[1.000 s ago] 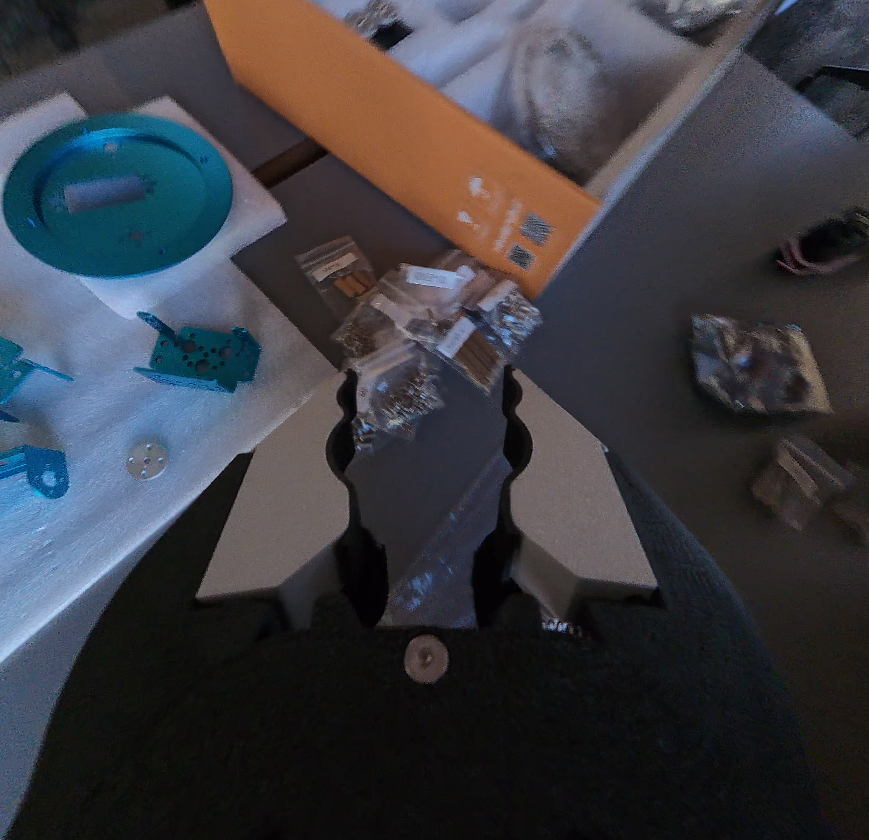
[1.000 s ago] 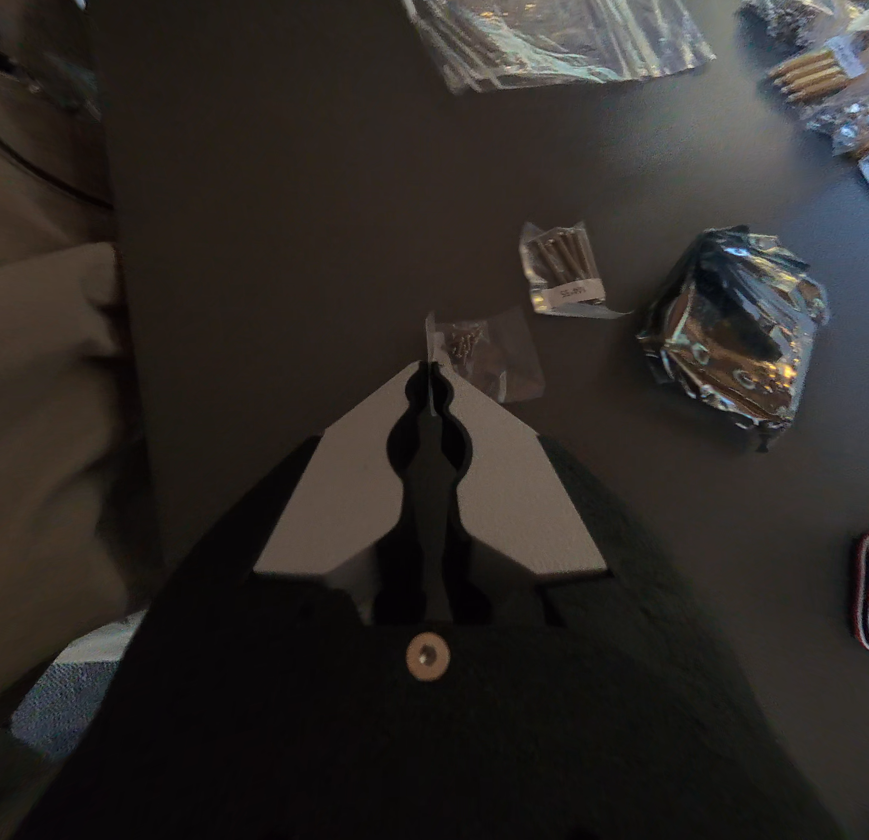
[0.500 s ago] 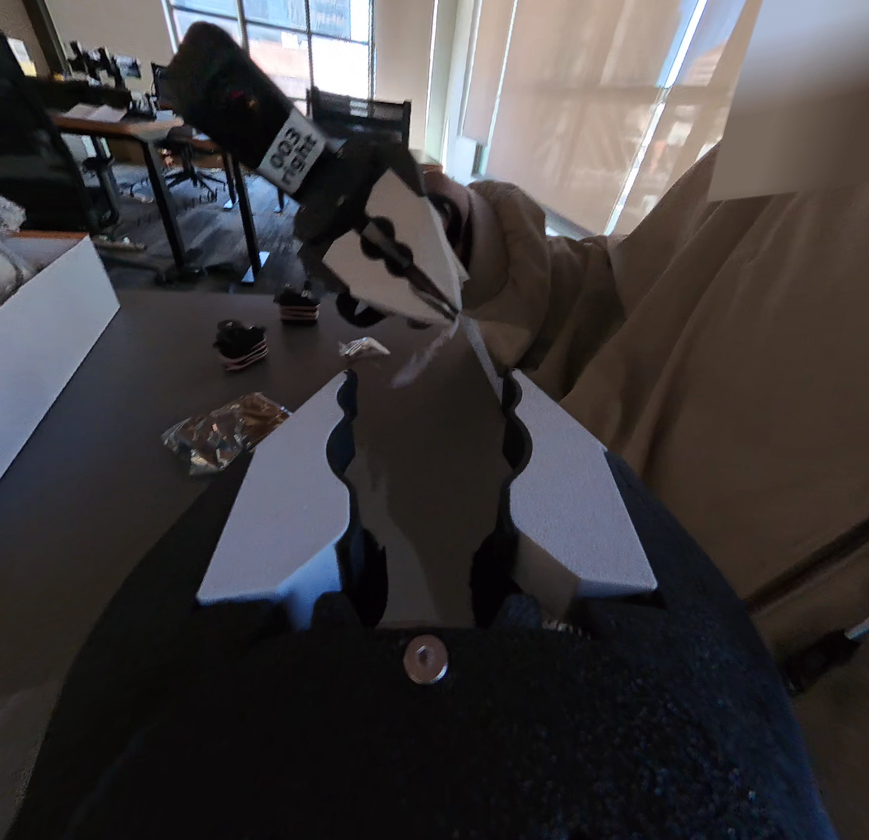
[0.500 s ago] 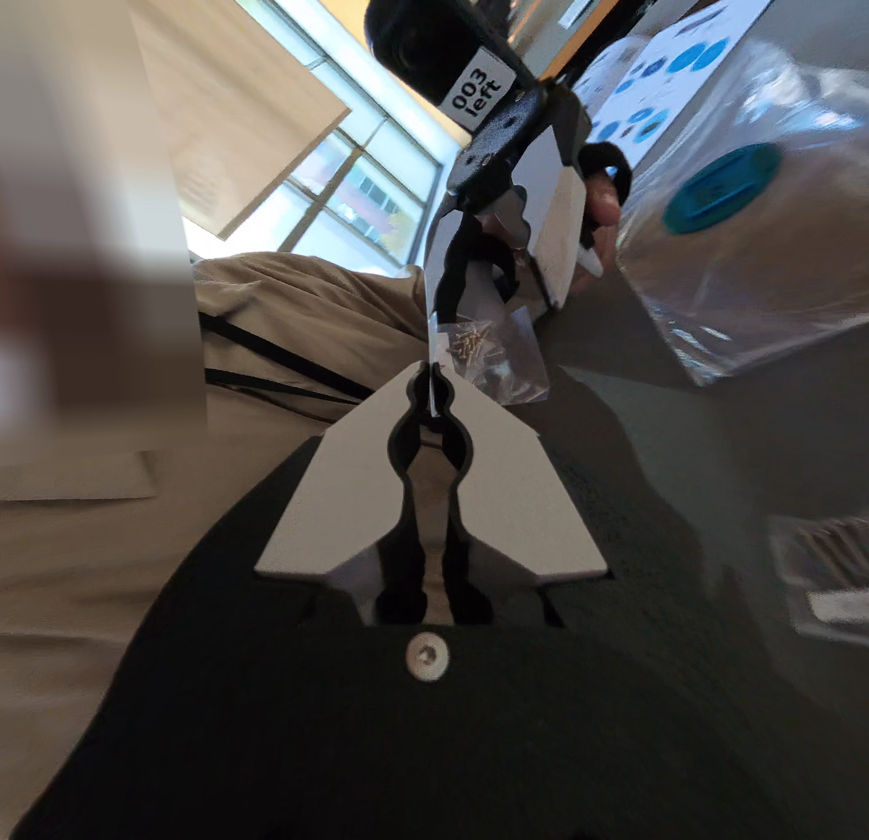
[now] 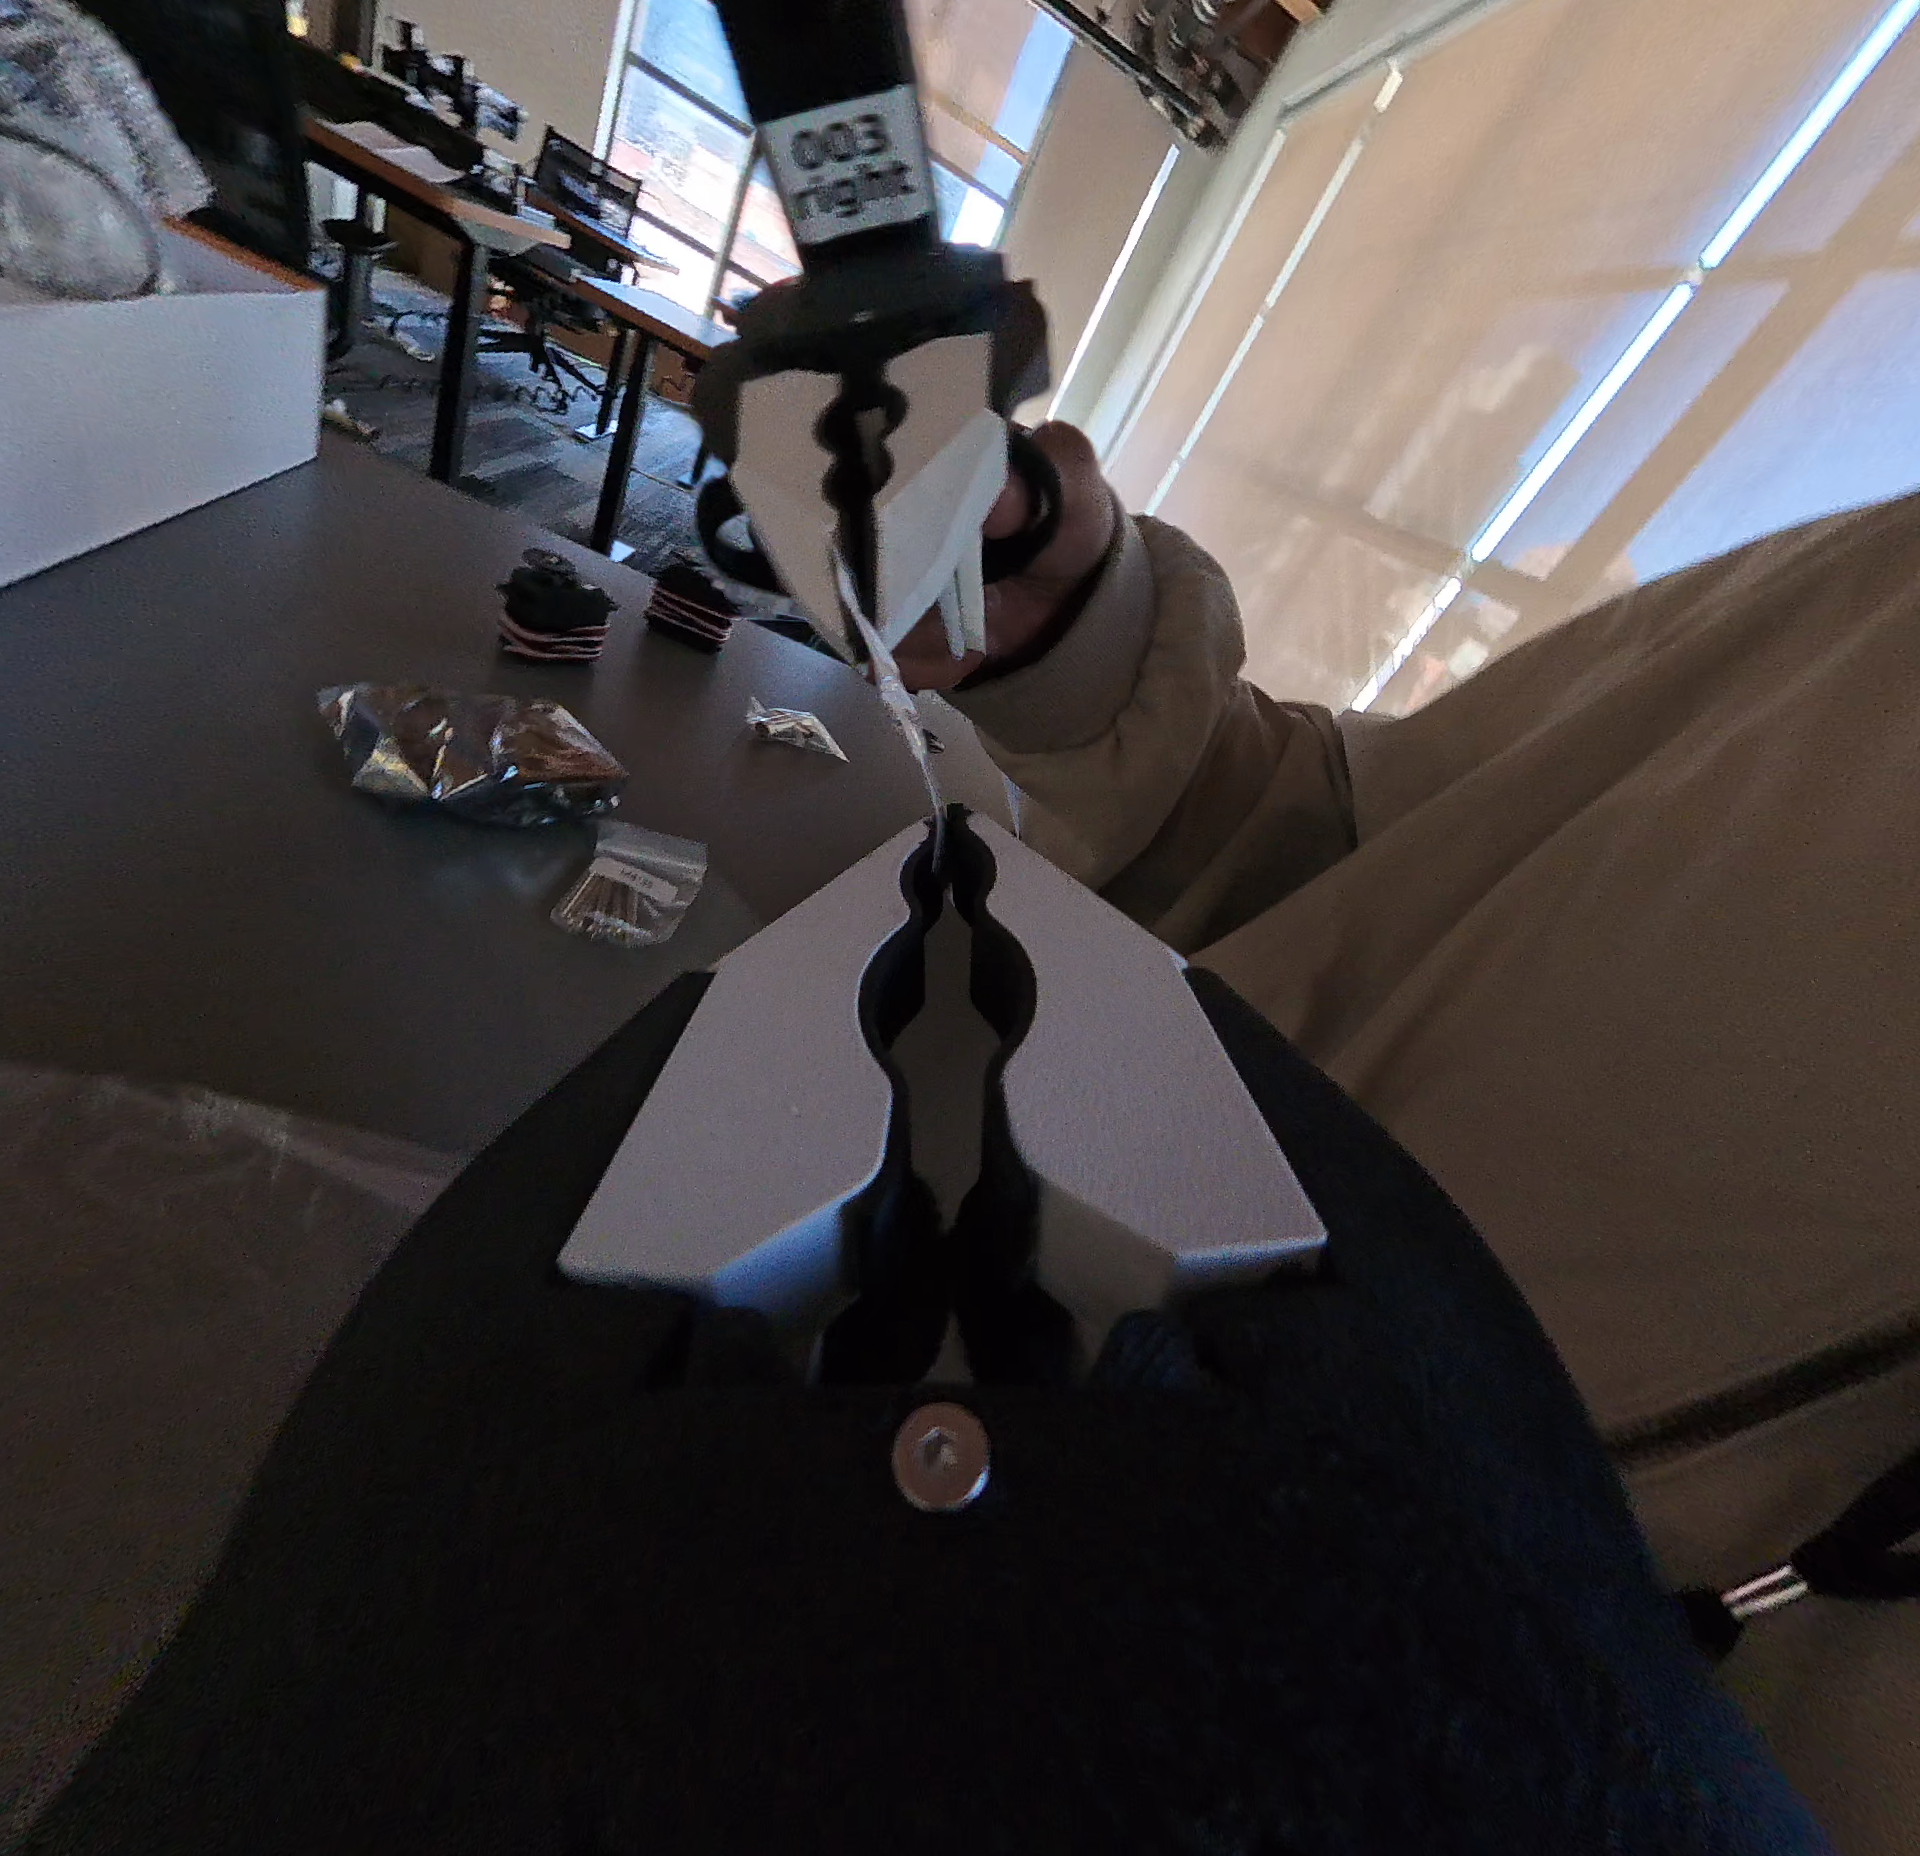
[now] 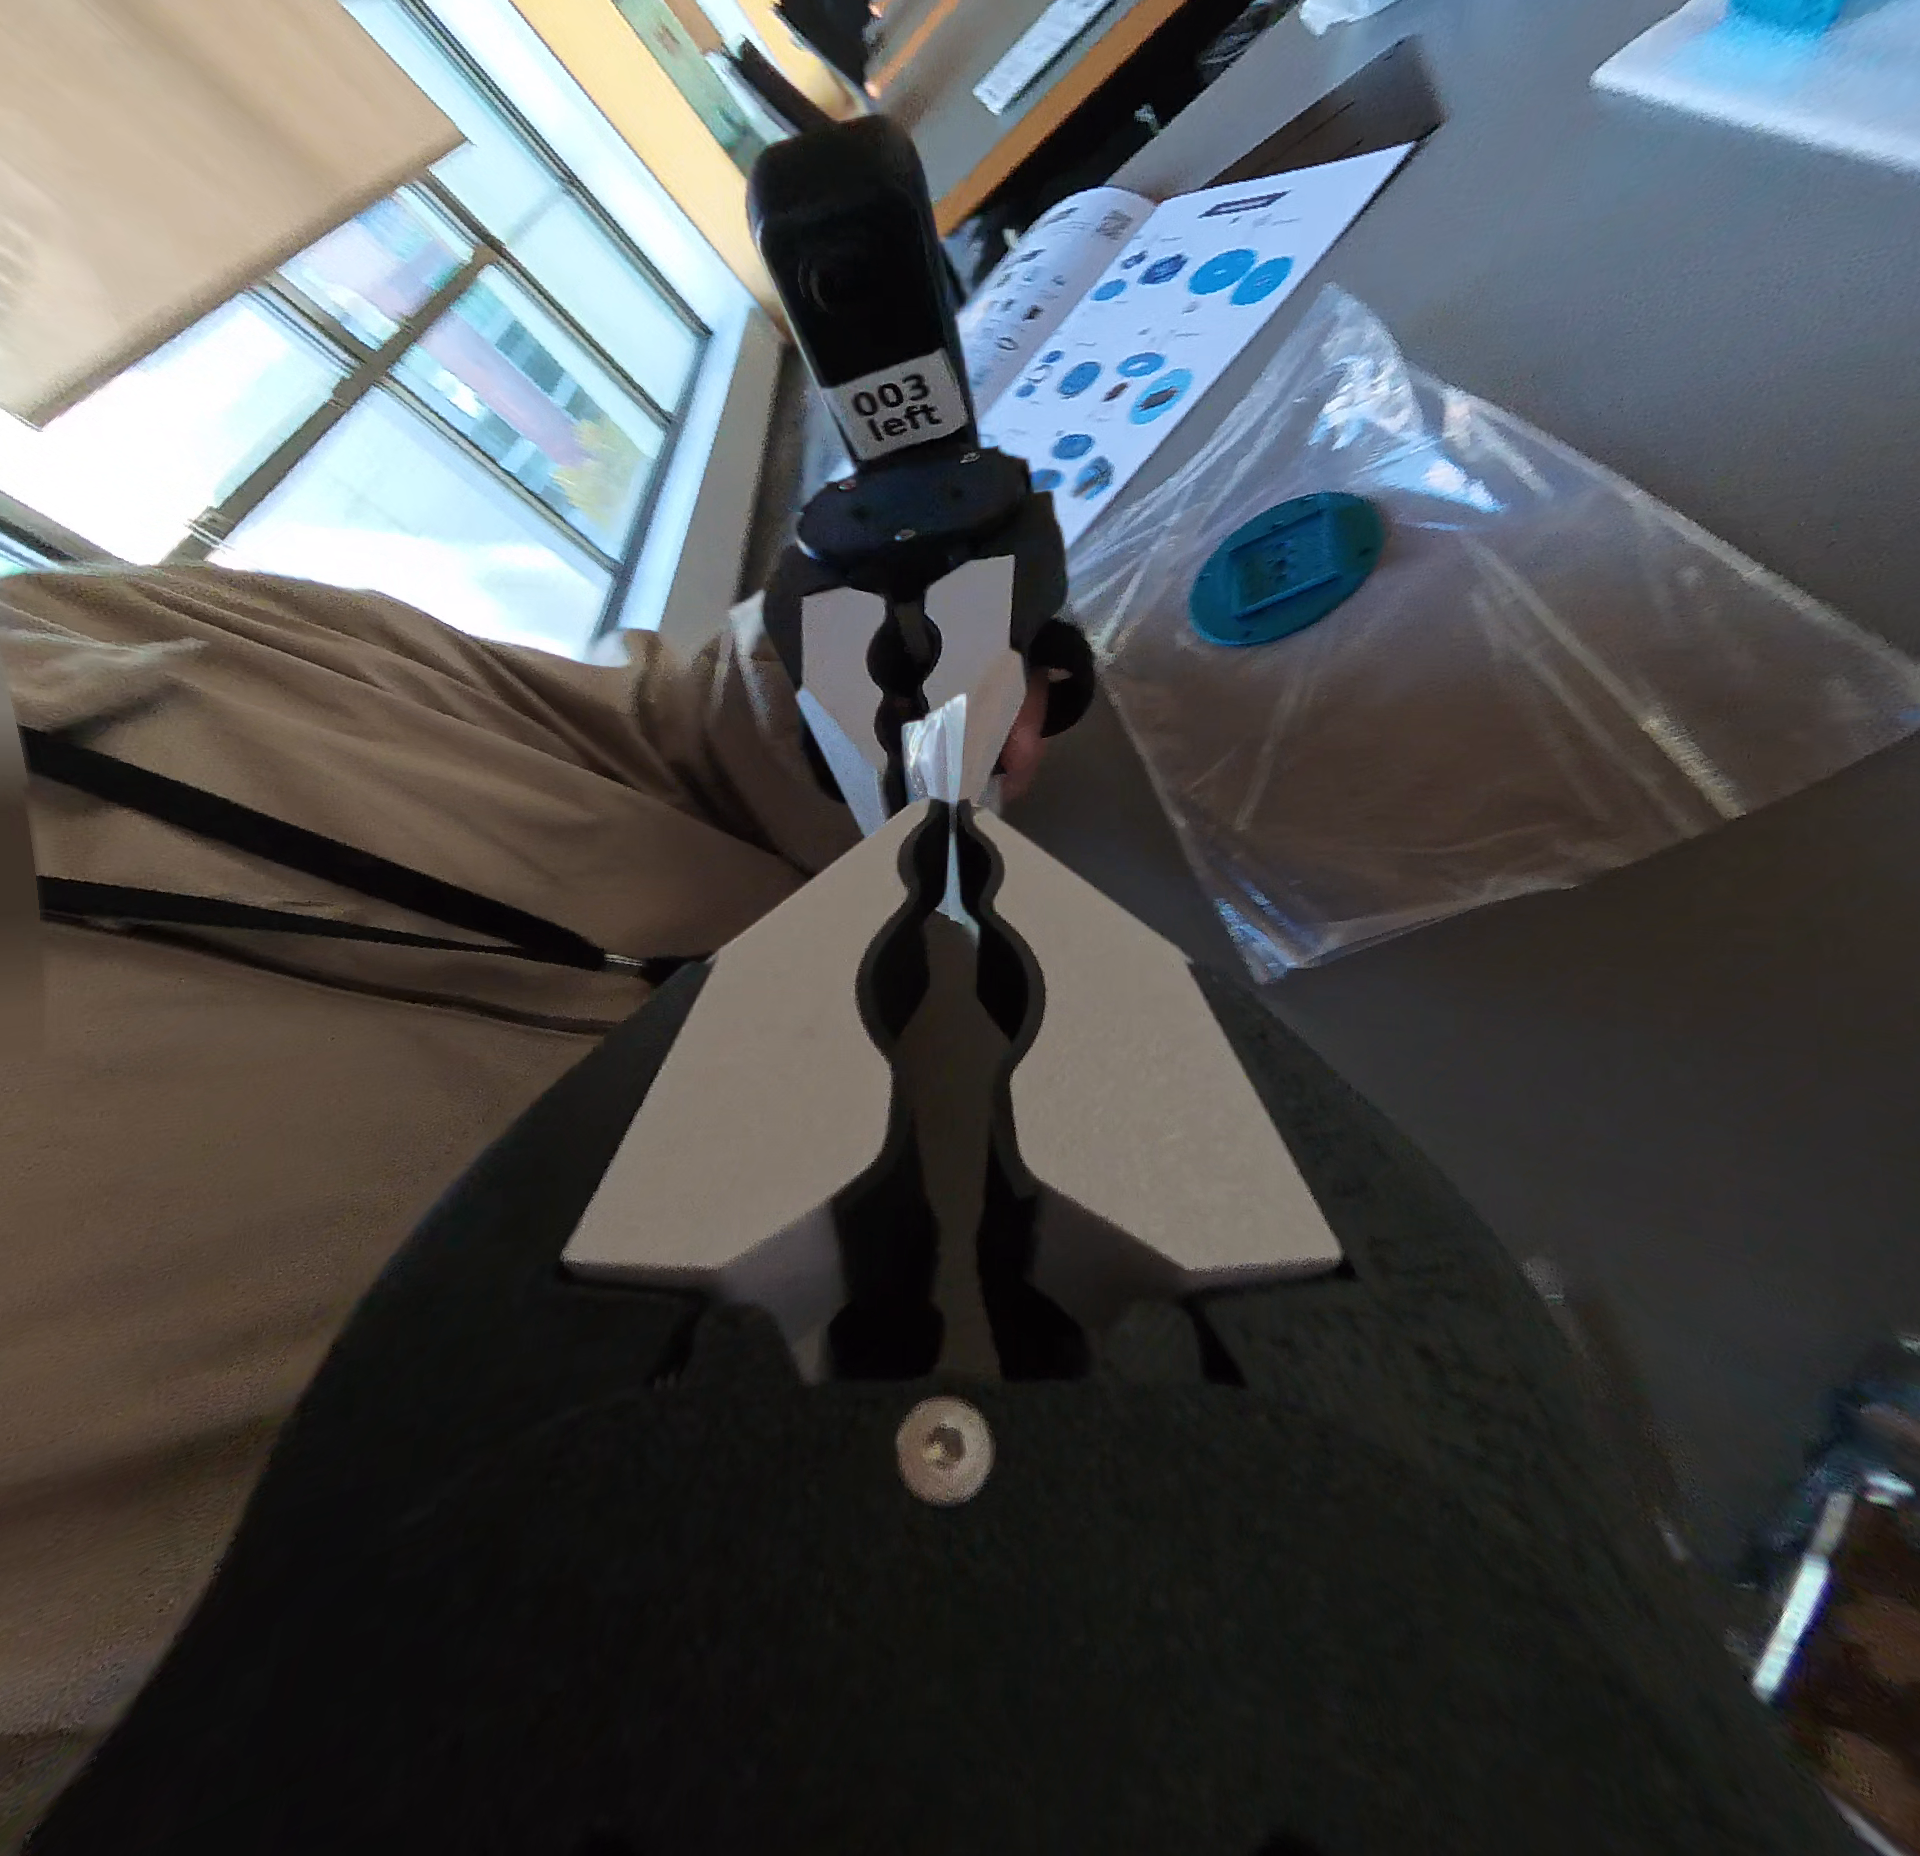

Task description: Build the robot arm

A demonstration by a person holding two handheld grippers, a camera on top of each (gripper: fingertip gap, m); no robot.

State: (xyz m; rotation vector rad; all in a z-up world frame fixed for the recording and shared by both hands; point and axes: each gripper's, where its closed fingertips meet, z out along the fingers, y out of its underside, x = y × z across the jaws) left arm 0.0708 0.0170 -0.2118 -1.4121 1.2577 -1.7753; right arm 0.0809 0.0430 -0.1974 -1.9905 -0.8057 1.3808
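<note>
A small clear plastic bag (image 5: 896, 707) of tiny screws hangs edge-on in the air between my two grippers. My left gripper (image 5: 948, 830) is shut on one edge of it. My right gripper (image 5: 837, 572) faces it from above, shut on the opposite edge, with a hand behind it. In the right wrist view my right gripper (image 6: 950, 821) pinches the bag (image 6: 935, 757), and my left gripper (image 6: 902, 780) sits just beyond, tip to tip with it. The bag's contents are hidden in both views.
On the dark table (image 5: 208, 871) lie a crumpled foil bag (image 5: 468, 757), a bag of brass standoffs (image 5: 629, 887), another small bag (image 5: 795, 731), two black servos (image 5: 556, 611) and a white box (image 5: 135, 404). A large clear bag with a teal disc (image 6: 1288, 580) and a printed sheet (image 6: 1174, 300) lie beyond. Less than 4 cm separates the two grippers' tips.
My right gripper lifted the small bag off the table. My left gripper swung up from the parts pile, met it, and closed from open onto the bag's other edge.
</note>
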